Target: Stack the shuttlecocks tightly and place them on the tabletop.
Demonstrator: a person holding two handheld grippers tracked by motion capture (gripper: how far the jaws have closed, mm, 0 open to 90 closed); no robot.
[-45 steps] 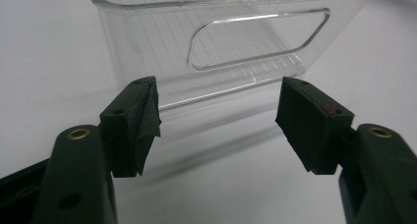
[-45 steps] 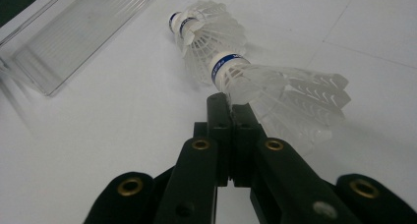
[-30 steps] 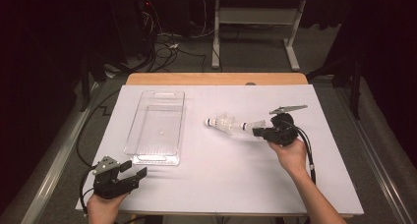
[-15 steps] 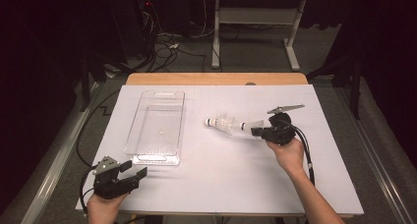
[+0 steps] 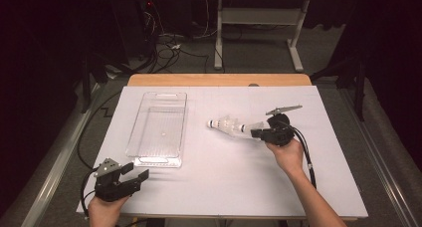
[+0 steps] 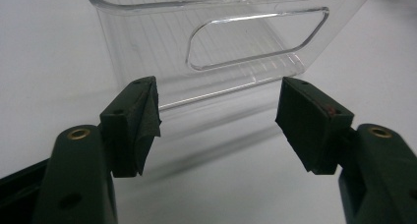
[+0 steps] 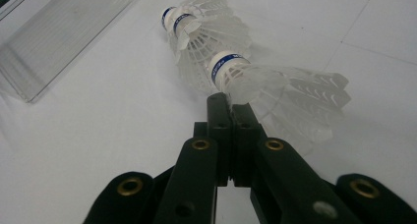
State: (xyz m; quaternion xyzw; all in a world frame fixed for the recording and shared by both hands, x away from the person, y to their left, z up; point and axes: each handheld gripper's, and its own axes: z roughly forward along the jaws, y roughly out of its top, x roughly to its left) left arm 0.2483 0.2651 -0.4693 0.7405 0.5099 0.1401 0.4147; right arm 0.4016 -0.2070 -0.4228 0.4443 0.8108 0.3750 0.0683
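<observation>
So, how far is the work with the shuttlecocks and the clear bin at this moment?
Nothing looks finished: the clear plastic bin holds no shuttlecock. In hand: the right gripper is shut on the skirt of the near shuttlecock, which touches the far shuttlecock on the white table. The left gripper waits open before the bin's end wall. Left, probably: moving both shuttlecocks into the bin.

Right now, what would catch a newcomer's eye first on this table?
Two white shuttlecocks lying nested at the table's middle, with the right hand-held gripper shut on the skirt of the nearer one. Left of them stands a clear plastic bin, and the left hand-held gripper waits open at the near corner.
</observation>
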